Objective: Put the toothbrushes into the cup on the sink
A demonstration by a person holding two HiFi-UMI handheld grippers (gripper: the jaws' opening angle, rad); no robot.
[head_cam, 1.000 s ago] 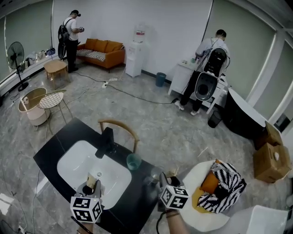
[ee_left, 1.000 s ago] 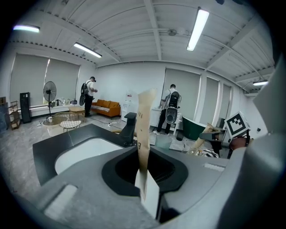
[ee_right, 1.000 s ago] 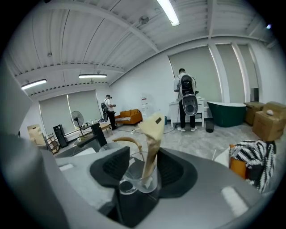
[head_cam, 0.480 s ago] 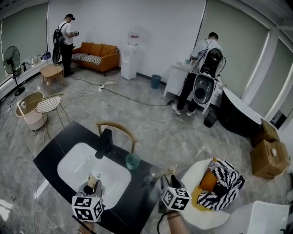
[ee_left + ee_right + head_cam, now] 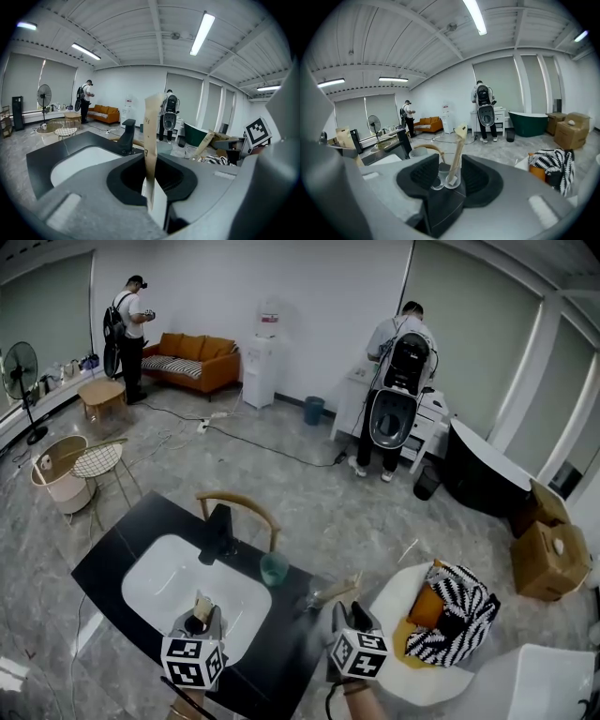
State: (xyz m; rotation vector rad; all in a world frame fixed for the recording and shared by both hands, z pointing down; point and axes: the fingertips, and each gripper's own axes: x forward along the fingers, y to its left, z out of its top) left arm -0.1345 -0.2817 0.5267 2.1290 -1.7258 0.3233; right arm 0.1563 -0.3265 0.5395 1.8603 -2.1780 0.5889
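We hold one toothbrush, in a tan wrapper, upright in the left hand-held gripper, whose jaws are pinched on its lower part. It stands over the near edge of the sink. A second toothbrush leans in the glass cup, which stands on the black bench to the right of the sink, near its front corner. The right hand-held gripper points at that cup from just beside it. Its jaws are spread and have just been closing a little. We see the cup and brush in the gap between them, with neither pad touching the glass. A green cup stands by the sink's right rear corner, and a black tap rises at the sink's back edge. Behind the sink a wooden chair stands against the bench.
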